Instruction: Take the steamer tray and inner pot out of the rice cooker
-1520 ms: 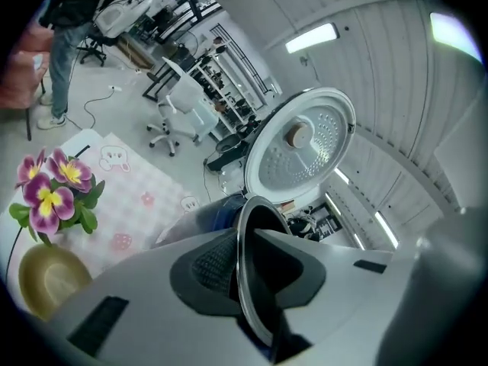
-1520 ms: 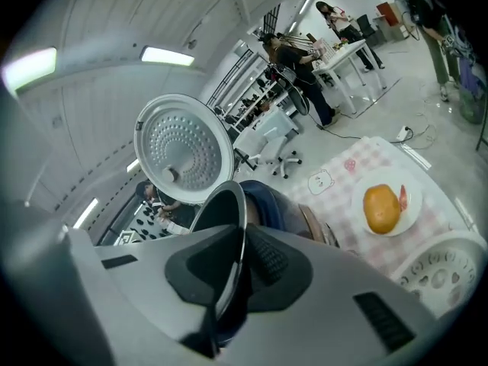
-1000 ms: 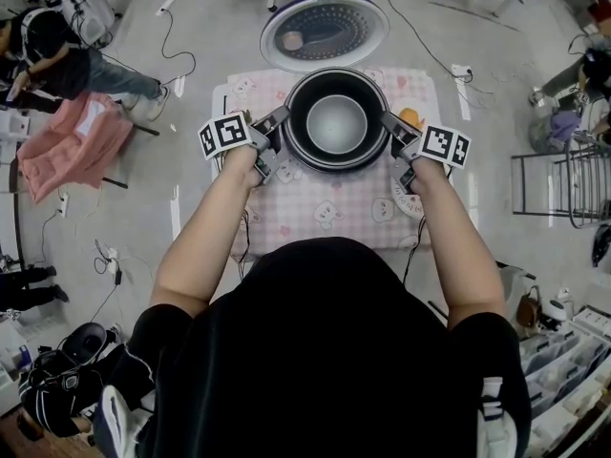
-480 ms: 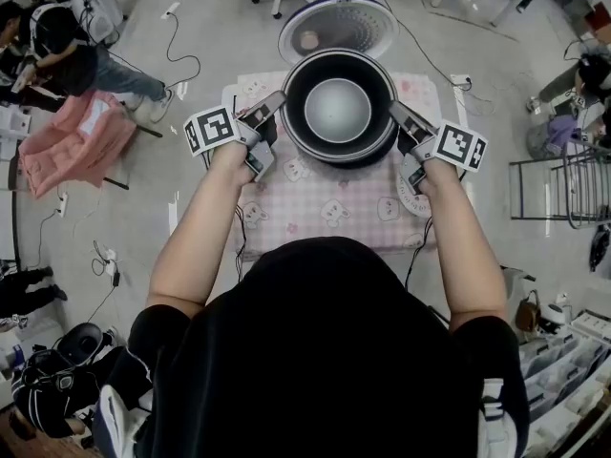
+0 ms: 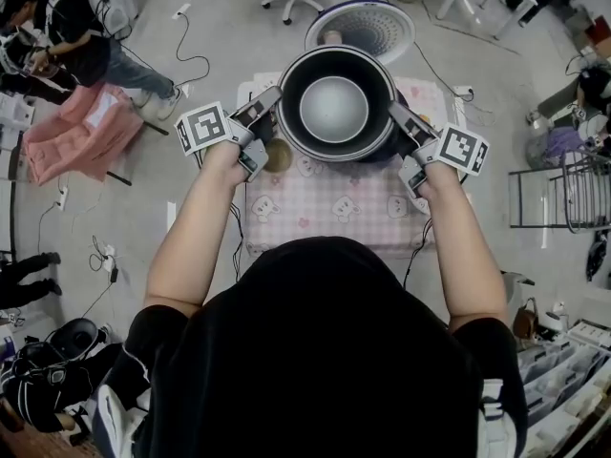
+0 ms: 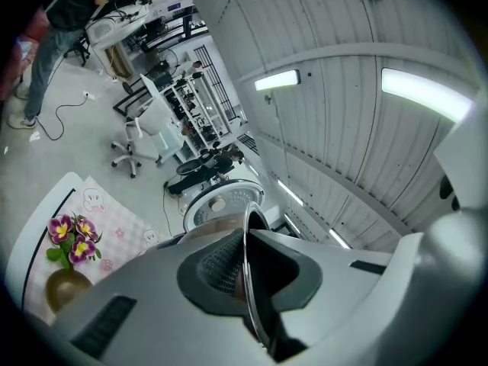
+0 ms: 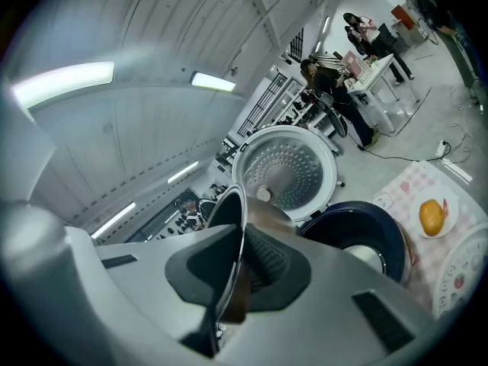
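Observation:
The inner pot (image 5: 334,105), a round metal pot with a dark inside and a bright bottom, hangs above the rice cooker. My left gripper (image 5: 271,105) is shut on the pot's left rim and my right gripper (image 5: 399,122) on its right rim. In the left gripper view the thin rim (image 6: 248,239) runs between the pads of the left gripper (image 6: 245,274). The right gripper view shows the rim (image 7: 235,219) clamped in the right gripper (image 7: 239,271). Below and beyond it is the dark blue cooker body (image 7: 358,231), with its perforated lid (image 7: 286,166) standing open.
The table (image 5: 334,208) has a pink checked cloth. A small brown bowl (image 5: 278,156) sits beside the cooker, next to a flower print (image 6: 70,239). An orange (image 7: 431,216) lies on a plate. People, a pink jacket (image 5: 72,132) and a metal rack (image 5: 563,198) stand around.
Both grippers have risen with the pot, which now looks larger and sits higher in the head view. The brown bowl at the left has come into sight.

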`<state>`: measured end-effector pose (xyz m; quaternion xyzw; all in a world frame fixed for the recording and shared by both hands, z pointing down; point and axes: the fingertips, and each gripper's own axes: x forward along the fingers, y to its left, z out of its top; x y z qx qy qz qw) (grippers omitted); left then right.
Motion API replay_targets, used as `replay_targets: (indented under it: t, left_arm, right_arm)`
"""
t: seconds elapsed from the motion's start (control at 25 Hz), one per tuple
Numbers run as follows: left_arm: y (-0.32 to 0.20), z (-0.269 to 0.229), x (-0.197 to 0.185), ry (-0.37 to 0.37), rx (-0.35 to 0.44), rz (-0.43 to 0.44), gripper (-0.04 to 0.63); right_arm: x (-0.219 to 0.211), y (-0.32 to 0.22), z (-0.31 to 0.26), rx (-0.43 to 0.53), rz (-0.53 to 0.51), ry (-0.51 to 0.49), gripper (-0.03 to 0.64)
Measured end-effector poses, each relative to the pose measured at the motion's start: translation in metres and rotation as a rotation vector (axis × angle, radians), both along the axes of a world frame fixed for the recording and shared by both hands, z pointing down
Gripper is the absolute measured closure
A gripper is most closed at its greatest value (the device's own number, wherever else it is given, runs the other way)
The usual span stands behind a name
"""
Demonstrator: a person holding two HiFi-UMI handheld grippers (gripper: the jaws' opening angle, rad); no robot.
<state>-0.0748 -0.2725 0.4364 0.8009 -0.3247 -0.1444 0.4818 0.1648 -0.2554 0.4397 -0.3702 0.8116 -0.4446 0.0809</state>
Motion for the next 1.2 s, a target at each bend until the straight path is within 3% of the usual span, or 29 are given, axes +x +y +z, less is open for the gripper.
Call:
replay_targets:
  t: [0.28,0.4,0.48,0.64,0.76,0.92,1.08,1.2]
  left_arm:
    - [0.030,-0.010,-0.054,-0.002,0.028,-0.012,0.560]
    - [0.040,-0.011,-0.069,0.011,0.010,-0.026,0.560]
    - [0.046,-0.010,-0.077,0.019,-0.014,-0.039,0.560]
    - [0.063,-0.003,-0.103,0.015,0.013,-0.029,0.560]
    - [0.085,0.006,-0.128,0.026,-0.011,-0.040,0.560]
    - [0.088,0.010,-0.122,0.018,-0.016,-0.019,0.560]
    - [0.096,0.020,-0.131,0.021,-0.026,-0.007,0.560]
    - [0.102,0.034,-0.139,0.023,-0.049,-0.003,0.560]
  right_arm:
    - [-0.049,0.031,0.002,-0.095,0.023,-0.004,0.583]
    - [-0.067,0.034,-0.002,-0.049,-0.023,-0.006,0.583]
    - [-0.075,0.039,0.001,-0.069,-0.022,-0.007,0.583]
    - [-0.099,0.059,0.011,-0.113,-0.017,-0.009,0.581]
    - [-0.124,0.078,0.014,-0.080,-0.044,-0.007,0.582]
    - [-0.119,0.087,0.028,-0.165,-0.003,-0.015,0.583]
    - [-0.130,0.093,0.029,-0.110,-0.046,-0.011,0.583]
    - [-0.138,0.102,0.039,-0.138,-0.038,-0.013,0.583]
